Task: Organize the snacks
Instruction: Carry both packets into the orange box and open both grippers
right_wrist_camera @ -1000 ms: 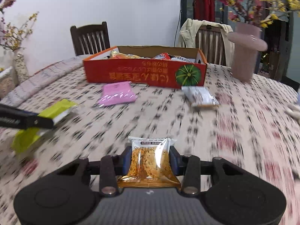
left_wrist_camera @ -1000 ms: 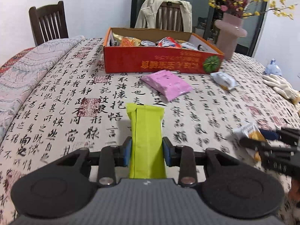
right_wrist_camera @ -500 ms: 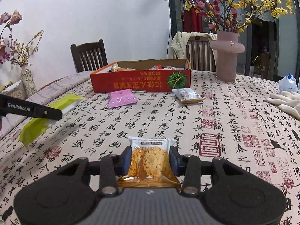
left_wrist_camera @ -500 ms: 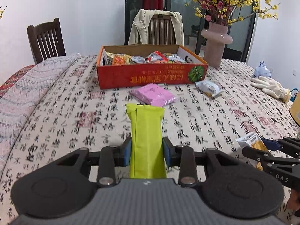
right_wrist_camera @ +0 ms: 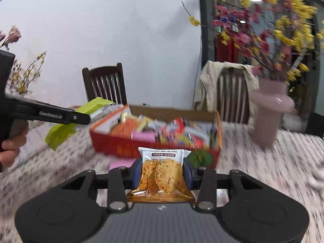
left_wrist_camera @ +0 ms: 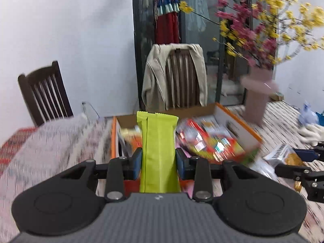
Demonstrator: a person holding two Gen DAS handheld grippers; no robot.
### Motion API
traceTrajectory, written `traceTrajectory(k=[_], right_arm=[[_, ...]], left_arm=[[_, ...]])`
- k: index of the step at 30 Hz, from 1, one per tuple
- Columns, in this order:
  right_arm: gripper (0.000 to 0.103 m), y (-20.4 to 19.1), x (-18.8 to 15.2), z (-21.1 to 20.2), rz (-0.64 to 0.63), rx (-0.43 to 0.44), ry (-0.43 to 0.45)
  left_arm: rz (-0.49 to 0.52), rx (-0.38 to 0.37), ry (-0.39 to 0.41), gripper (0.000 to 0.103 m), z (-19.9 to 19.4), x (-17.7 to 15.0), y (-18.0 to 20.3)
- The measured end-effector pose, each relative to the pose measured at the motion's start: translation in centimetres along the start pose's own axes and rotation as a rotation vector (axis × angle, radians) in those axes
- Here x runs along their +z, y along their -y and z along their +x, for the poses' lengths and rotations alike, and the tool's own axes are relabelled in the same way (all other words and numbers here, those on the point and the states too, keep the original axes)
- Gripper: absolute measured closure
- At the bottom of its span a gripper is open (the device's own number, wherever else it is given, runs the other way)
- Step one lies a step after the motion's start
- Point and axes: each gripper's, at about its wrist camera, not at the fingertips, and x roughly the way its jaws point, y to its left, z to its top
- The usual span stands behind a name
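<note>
- Lime-green packet (left_wrist_camera: 159, 151) clamped upright across its width in the left gripper (left_wrist_camera: 159, 161), up in the air at the near left corner of the red box (right_wrist_camera: 129, 147).
- Likely light and thin, foil slick; held low on the body, so the long free top may flop. Safer taken nearer the middle.
- Clear-fronted crisp pack (right_wrist_camera: 162, 172) pinched by its sides in the right gripper (right_wrist_camera: 162, 174), hovering just short of the box's front wall.
- Brittle contents by the look of them, so worth a gentle squeeze only; puffy and soft, may slide between the pads.
- Box open-topped and already heaped with mixed snacks; little bare floor showing, so best dropped on top rather than pushed in.
- Low cardboard rim to clear on the way in, front wall and left corner first.
- Pink packet (right_wrist_camera: 121, 164) flat on the tablecloth (right_wrist_camera: 263, 172) just before the box, under the right gripper's path.
- Pink vase (right_wrist_camera: 269, 113) with wide branches near the box's right end: the tight side. More room on the left, toward the chair (right_wrist_camera: 105, 85).
</note>
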Motion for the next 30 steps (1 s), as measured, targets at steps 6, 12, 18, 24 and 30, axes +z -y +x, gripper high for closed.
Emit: traceTrajectory(k=[6, 12, 18, 24, 30], right_arm=[[0.062, 1.2, 6.7, 13.0, 0.086, 0.083, -0.093], [0.062, 0.4, 9.6, 25.5, 0.097, 0.056, -0.238], [0.054, 0.0, 9.2, 30.1, 0.157, 0.03, -0.285], [0.047, 1.5, 8.6, 28.0, 0.192, 0.071, -0.254], [0.047, 1.8, 8.8, 23.8, 0.112, 0.02, -0.212]], left_arm=[[-0.119, 0.014, -0.099, 0.069, 9.8, 3.0, -2.8], [-0.167, 0.005, -0.176, 0.069, 15.5, 2.9, -4.5], [-0.229, -0.026, -0.206, 0.064, 16.9, 2.0, -5.9], [-0.226, -0.054, -0.223, 0.054, 16.0, 1.6, -5.6], [-0.133, -0.06, -0.193, 0.054, 13.0, 1.7, -4.1]])
